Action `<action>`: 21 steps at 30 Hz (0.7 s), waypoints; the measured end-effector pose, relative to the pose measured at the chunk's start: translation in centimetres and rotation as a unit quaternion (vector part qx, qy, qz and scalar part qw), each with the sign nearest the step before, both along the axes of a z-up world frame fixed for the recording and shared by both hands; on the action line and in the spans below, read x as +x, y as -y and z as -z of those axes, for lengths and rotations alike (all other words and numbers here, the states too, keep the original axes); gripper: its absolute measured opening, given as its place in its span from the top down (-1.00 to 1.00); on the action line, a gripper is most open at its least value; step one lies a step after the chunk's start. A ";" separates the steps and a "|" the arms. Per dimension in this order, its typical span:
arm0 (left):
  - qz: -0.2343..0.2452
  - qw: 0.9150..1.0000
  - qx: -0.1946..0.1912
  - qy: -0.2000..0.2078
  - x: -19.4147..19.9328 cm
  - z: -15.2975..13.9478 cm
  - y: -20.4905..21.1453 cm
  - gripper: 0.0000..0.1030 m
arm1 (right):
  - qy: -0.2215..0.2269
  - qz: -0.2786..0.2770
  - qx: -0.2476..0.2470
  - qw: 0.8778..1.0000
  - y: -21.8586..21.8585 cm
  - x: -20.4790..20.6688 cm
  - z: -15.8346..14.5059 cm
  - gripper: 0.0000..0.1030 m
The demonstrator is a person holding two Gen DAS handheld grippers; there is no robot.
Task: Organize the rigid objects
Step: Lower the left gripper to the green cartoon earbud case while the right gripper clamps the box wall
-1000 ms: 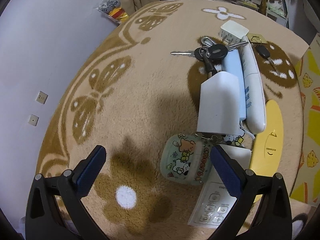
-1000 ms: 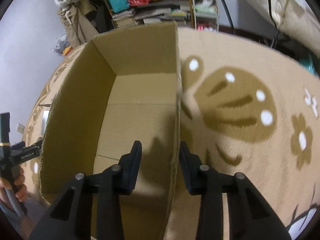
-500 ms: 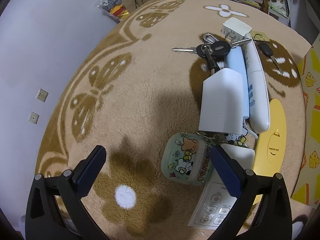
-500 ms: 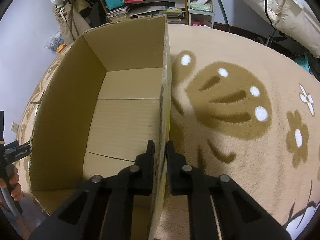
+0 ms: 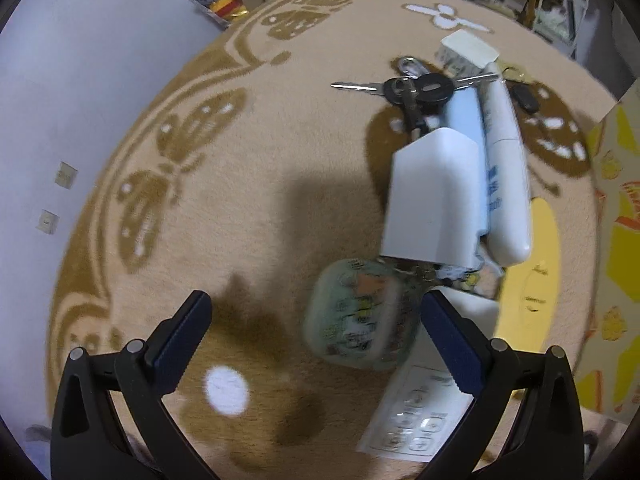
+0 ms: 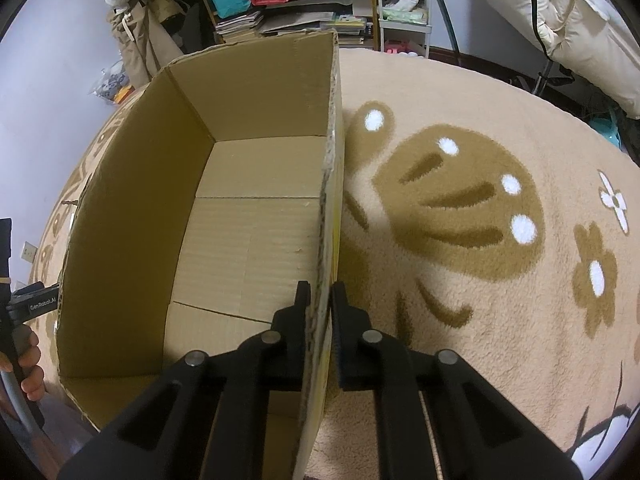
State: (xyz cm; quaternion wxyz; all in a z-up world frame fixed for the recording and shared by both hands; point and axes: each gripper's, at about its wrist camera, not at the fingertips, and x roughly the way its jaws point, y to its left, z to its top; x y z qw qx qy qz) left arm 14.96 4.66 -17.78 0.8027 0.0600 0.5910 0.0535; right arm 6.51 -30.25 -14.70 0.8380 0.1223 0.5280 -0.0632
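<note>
**Box wall pinched on the right, clutter waiting under the left**

While the right claw (image 6: 319,300) is clamped on the near wall of the empty cardboard box (image 6: 256,236), one finger inside and one outside, the box sits on the beige rug (image 6: 460,320) with its open top facing up and its bare floor in plain sight. At the left edge of that view a person's hand (image 6: 30,364) grips the handle of the other tool.

Over on the left side, the left claw (image 5: 316,320) hangs above the rug with its blue-padded fingers (image 5: 450,340) spread wide, holding nothing. Just ahead of it, toward the right finger, lies a blurred green cartoon-printed case (image 5: 356,316). A white remote (image 5: 416,416) lies partly under that finger. Beyond the case rests a white block-shaped object (image 5: 434,196), overlapping a pale blue item (image 5: 464,116) and a long white tube (image 5: 506,160). Farther off, a bunch of keys (image 5: 416,88) lies against the top of that pile, with a small white cube (image 5: 468,50) past them. A yellow disc (image 5: 528,276) lies to the right of the heap.
</note>
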 end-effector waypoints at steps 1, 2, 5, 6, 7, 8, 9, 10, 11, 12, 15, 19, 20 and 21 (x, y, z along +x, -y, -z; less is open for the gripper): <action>-0.002 1.000 0.000 -0.006 0.1 0.3 0.0 -1.00 | 0.000 0.000 0.000 1.000 0.0 0.0 0.0 0.78; -0.003 1.000 0.003 -0.007 0.1 0.4 0.0 -1.00 | 0.000 -0.001 0.000 1.000 0.0 0.0 0.0 0.78; -0.001 1.000 0.008 -0.004 0.1 0.4 0.1 -1.00 | 0.000 0.000 0.000 1.000 0.0 0.0 0.0 0.78; 0.000 1.000 0.012 -0.002 0.1 0.4 0.1 -1.00 | 0.000 -0.001 0.000 1.000 0.0 0.0 0.0 0.78; 0.001 1.000 0.015 0.000 0.0 0.4 0.1 -1.00 | 0.000 0.000 0.000 1.000 0.0 0.0 0.0 0.78; 0.001 1.000 0.019 0.002 0.1 0.4 0.1 -1.00 | 0.000 0.000 0.000 1.000 0.0 0.0 0.0 0.78; 0.004 1.000 0.027 0.008 0.1 0.4 0.1 -1.00 | 0.000 -0.001 0.000 1.000 0.0 0.0 0.0 0.78; 0.006 0.999 0.034 0.010 0.0 0.3 0.2 -1.00 | 0.000 0.000 0.000 1.000 0.0 0.0 0.0 0.78; 0.006 0.999 0.037 0.010 0.0 0.3 0.2 -1.00 | 0.001 -0.001 -0.001 1.000 0.0 0.0 0.0 0.78; 0.004 0.999 0.038 0.008 0.0 0.3 0.1 -1.00 | 0.001 -0.001 -0.001 1.000 -0.1 0.0 0.0 0.78; -0.001 0.999 0.047 -0.005 0.0 0.7 -0.1 -1.00 | 0.001 -0.001 0.000 1.000 0.0 0.0 0.0 0.78; -0.004 0.999 0.032 -0.026 0.2 1.5 -0.4 -0.71 | 0.001 -0.001 -0.001 1.000 0.0 0.0 0.1 0.78; -0.003 0.999 0.024 -0.027 0.2 1.4 -0.4 -0.62 | 0.001 -0.001 -0.001 1.000 0.0 0.0 0.1 0.78; -0.001 0.999 0.020 -0.026 0.3 1.4 -0.4 -0.55 | 0.001 -0.001 -0.001 1.000 0.0 -0.1 0.1 0.78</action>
